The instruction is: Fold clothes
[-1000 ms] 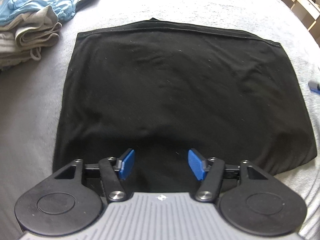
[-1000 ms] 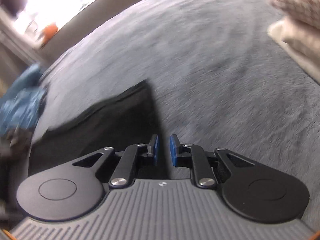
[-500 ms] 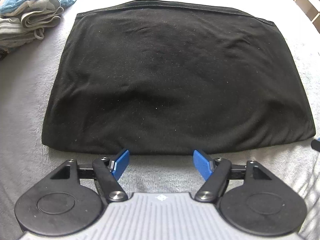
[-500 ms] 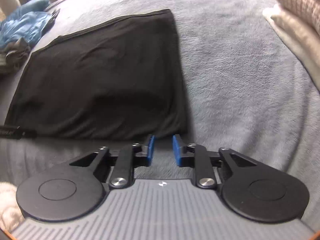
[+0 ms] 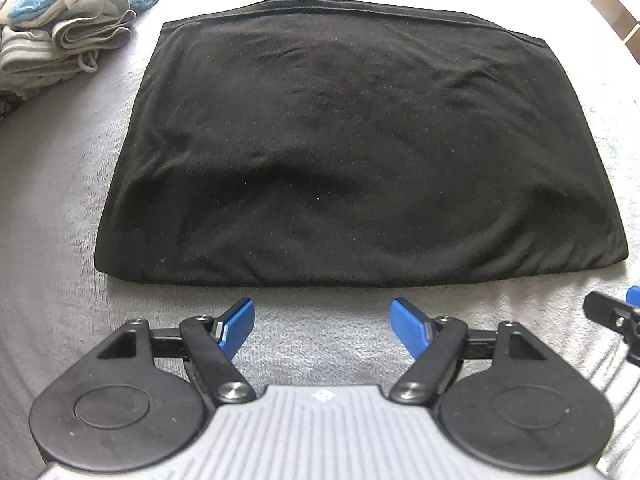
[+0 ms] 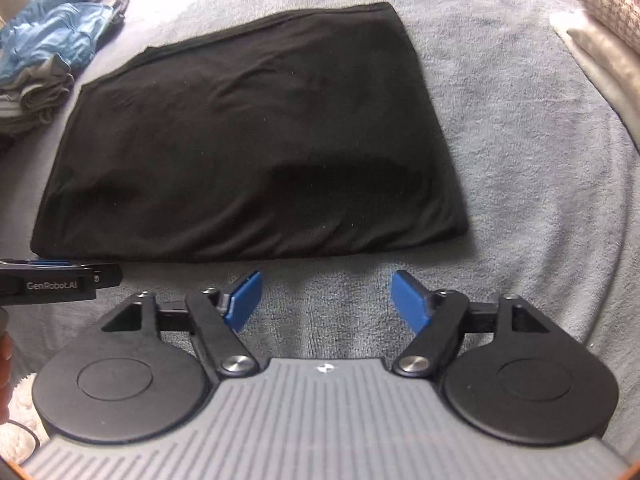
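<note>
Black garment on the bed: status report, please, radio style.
Left gripper and right gripper both open, empty, right just opened. Black garment folded flat on grey blanket. Nothing in the way.

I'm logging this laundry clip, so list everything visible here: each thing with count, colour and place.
folded garment: one, black, flat on the blanket just beyond both grippers.
clothes pile: one heap, light blue on grey pieces, far left of the garment.
blanket: one, grey, fleecy, under everything.
cushions: cream and checked, far right edge; count unclear.
furniture: pale shelving, far right corner, mostly cut off.
left gripper: black with blue pads, open, nothing between them.
right gripper: same colours; jaws have just been opening, nothing between them.
</note>
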